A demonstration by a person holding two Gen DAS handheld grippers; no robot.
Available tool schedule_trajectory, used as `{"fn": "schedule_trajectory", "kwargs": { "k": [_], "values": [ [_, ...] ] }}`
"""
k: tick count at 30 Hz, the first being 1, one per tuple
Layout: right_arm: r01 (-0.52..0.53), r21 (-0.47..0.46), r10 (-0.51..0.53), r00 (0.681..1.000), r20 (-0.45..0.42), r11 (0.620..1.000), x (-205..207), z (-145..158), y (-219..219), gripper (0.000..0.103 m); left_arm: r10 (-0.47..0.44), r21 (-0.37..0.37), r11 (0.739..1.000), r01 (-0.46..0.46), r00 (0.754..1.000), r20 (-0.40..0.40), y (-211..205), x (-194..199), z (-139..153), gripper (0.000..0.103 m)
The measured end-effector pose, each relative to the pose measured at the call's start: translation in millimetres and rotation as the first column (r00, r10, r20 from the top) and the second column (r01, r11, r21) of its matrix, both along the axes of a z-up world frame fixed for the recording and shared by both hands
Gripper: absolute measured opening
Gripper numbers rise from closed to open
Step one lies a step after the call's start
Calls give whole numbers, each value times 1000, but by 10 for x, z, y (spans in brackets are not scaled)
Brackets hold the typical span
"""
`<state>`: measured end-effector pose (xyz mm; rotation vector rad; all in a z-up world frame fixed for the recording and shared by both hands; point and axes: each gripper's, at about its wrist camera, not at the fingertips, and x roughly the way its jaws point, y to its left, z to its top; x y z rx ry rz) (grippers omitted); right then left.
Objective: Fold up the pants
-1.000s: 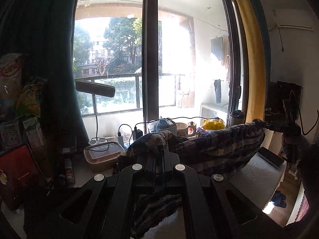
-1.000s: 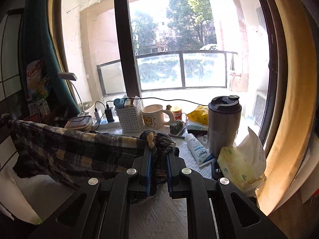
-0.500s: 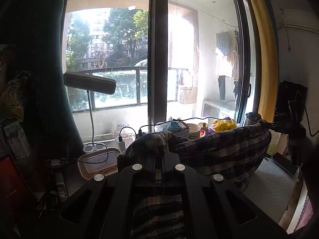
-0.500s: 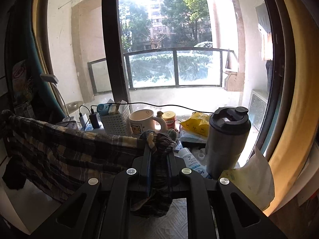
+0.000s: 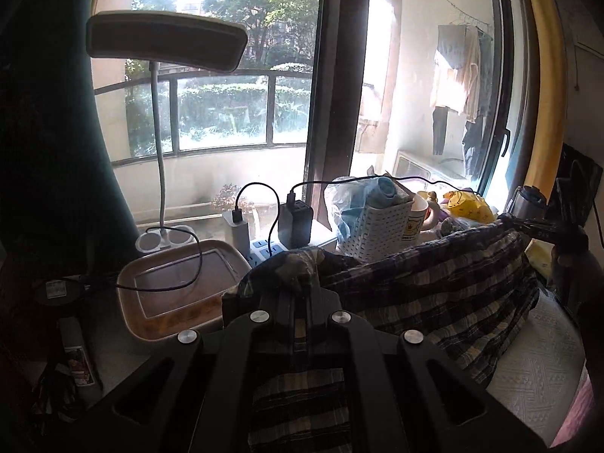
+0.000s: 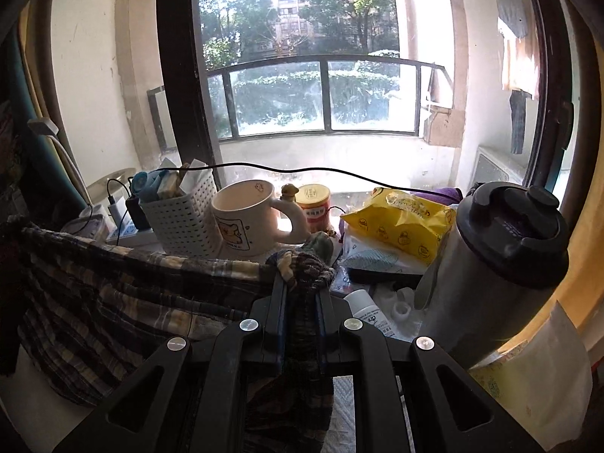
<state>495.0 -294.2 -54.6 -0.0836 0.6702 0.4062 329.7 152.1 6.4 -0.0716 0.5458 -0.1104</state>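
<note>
Both grippers have travelled toward the window end of the desk [image 5: 536, 377] and lower than a second ago; mug [image 6: 241, 215] and basket [image 6: 185, 219] now loom closer. Left gripper [image 5: 300, 294] clamped shut on one bunched corner of the plaid pants [image 5: 434, 290]; right gripper [image 6: 300, 287] likewise clamped on the other corner. Pants hang stretched between them, just above the desk surface. Judgement: fabric is being carried forward to lay flat; clutter at the far edge may snag it.

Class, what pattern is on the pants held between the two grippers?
The pants are dark plaid with cream stripes, clearest in the right wrist view.
</note>
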Motion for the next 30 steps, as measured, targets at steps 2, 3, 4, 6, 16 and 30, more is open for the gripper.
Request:
{"fn": "schedule_trajectory", "kwargs": {
  "k": [2, 3, 4, 6, 16, 30],
  "values": [
    [2, -17, -3, 1000, -21, 1000, 155, -98, 77, 13, 21, -18, 1000, -21, 999, -33, 67, 129, -115, 4],
    [1, -19, -2, 999, -32, 1000, 221, -141, 111, 13, 30, -35, 999, -32, 998, -52, 110, 191, -176, 5],
    [-1, -24, 0, 999, -42, 1000, 282, -179, 153, 13, 35, -48, 998, -38, 997, -76, 152, 256, -230, 5],
    [-7, -38, 5, 998, -59, 999, 377, -246, 224, 13, 50, -60, 997, -57, 992, -112, 225, 345, -320, 19],
    [19, -121, -31, 994, -104, 993, 631, -476, 381, 13, 133, -90, 986, -143, 985, -111, 526, 155, -254, 78],
    [44, -187, -49, 999, -21, 981, 221, -171, 365, 95, 122, -201, 962, -184, 951, -285, 386, -689, -782, 78]
  ]
}}
